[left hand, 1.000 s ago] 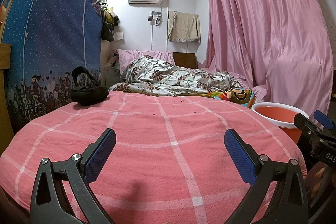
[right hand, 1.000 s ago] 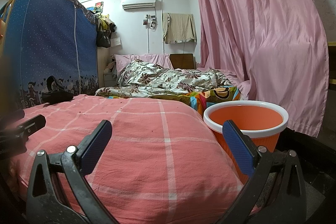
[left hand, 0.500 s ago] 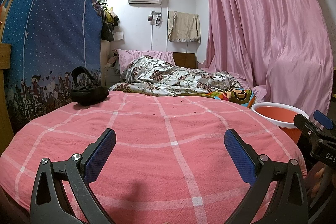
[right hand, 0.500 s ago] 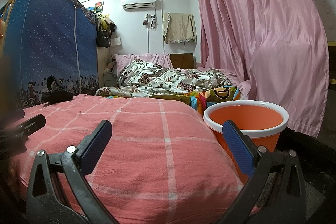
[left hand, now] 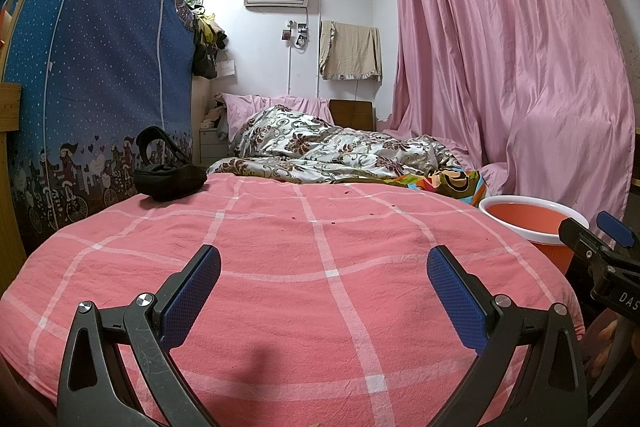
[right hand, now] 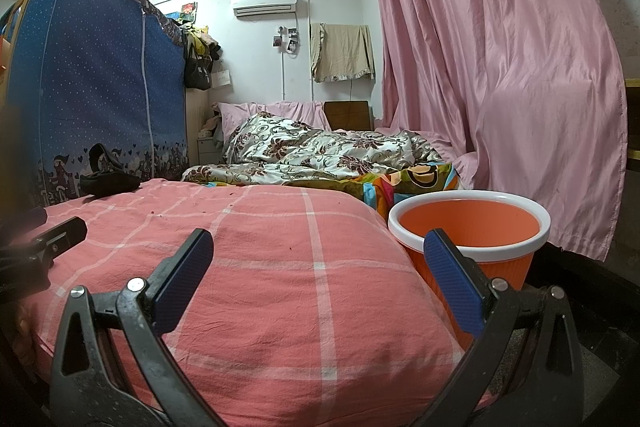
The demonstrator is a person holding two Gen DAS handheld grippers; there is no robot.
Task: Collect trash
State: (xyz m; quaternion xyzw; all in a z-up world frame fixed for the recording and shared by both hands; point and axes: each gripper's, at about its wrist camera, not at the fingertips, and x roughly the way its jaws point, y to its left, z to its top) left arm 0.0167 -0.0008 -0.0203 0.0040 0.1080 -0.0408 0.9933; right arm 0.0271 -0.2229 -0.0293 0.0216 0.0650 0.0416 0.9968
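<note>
Trash specks (left hand: 294, 219), tiny and dark, lay scattered on the pink checked bedspread (left hand: 280, 267) toward twelve o'clock. Both the left gripper (left hand: 324, 291) and right gripper (right hand: 319, 283) hovered spread wide, empty. An orange bin (right hand: 472, 231) stood at the bed's three o'clock edge.

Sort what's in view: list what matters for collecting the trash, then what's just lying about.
For the job:
- small dark scraps scattered on the pink checked bedspread
- orange bin beside the bed
- left gripper, open and empty
- right gripper, open and empty

Lying about:
- black bag
- floral quilt
- pink curtain
- blue wardrobe
</note>
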